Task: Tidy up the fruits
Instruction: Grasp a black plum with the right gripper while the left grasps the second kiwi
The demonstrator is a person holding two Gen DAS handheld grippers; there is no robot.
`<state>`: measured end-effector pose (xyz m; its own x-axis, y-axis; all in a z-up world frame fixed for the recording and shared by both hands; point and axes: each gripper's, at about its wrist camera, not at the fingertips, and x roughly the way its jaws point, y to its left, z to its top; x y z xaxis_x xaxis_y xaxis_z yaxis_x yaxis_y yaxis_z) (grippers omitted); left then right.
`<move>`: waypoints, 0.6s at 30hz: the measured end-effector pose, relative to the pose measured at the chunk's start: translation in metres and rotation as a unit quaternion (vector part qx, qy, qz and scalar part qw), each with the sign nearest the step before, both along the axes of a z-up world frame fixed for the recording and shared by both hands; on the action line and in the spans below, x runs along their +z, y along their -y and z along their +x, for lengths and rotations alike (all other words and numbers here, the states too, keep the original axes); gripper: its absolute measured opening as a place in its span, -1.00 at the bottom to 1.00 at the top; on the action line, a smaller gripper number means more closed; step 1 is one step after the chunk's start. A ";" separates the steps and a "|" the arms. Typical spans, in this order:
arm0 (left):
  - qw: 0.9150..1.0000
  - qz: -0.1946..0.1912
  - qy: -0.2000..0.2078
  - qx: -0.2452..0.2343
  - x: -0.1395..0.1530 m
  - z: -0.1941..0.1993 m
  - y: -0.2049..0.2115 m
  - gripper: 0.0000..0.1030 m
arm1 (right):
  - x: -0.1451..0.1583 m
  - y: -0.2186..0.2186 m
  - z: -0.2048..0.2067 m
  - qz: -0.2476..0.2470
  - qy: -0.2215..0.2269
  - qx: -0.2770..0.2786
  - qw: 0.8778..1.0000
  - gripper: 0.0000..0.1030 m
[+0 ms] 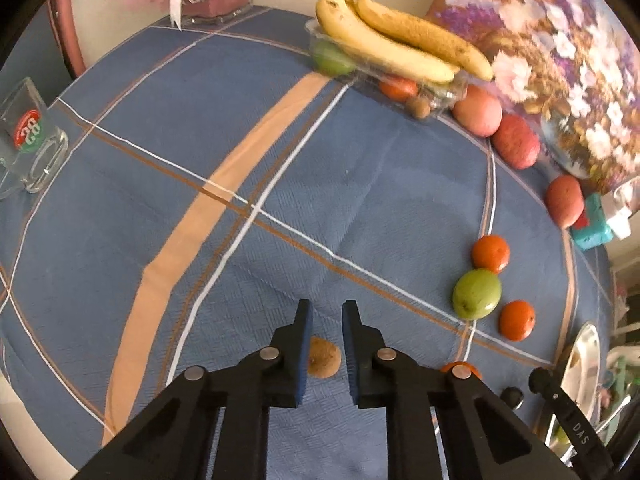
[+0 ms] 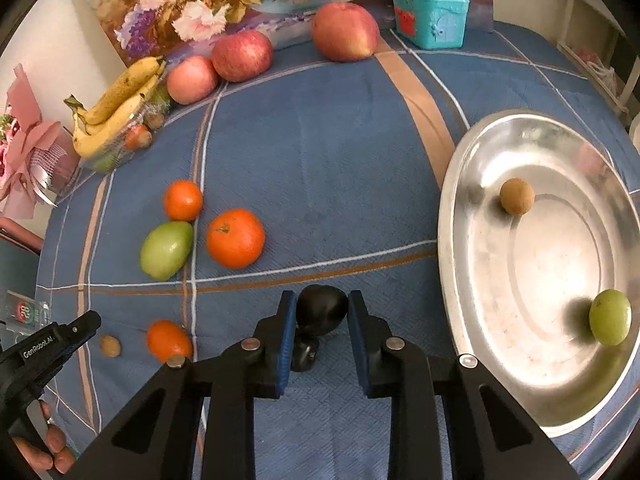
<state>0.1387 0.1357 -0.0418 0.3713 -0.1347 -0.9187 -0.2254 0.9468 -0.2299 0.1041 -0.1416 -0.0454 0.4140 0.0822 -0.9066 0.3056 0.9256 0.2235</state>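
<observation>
Between the parted jaws of the left gripper [image 1: 326,312], low near their roots, a small brown fruit [image 1: 323,357] lay on the blue checked tablecloth [image 1: 280,168], ungripped. The right gripper [image 2: 322,304] likewise stood released, a dark plum [image 2: 321,310] sitting between its blue pads [image 2: 286,344]; whether they touched it could not be told. Right of those jaws, a steel plate [image 2: 460,208] carried a green fruit [image 2: 609,317] and a brown one [image 2: 516,196]. Left and ahead lay a large orange [image 2: 235,238], a green mango-like fruit [image 2: 166,249] and a smaller orange [image 2: 183,200]. Farthest off, apples [image 2: 241,55] and bananas [image 2: 116,100] lined the table's back edge.
</observation>
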 end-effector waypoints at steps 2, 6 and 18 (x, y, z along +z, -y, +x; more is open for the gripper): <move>1.000 -0.008 0.003 0.005 0.003 -0.001 -0.003 -0.69 | 0.005 0.000 0.000 -0.001 0.006 0.000 1.000 -0.48; 1.000 -0.012 -0.005 0.010 0.001 0.000 -0.007 -0.67 | 0.012 0.001 0.000 -0.002 0.011 -0.001 1.000 -0.48; 0.999 0.013 -0.051 -0.012 -0.022 0.003 0.007 -0.20 | 0.013 0.007 -0.005 0.006 0.010 -0.003 1.000 -0.48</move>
<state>0.1419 0.1288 -0.0642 0.2734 -0.1180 -0.9546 -0.2240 0.9574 -0.1824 0.0986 -0.1481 -0.0323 0.4324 0.0912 -0.8971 0.3063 0.9209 0.2412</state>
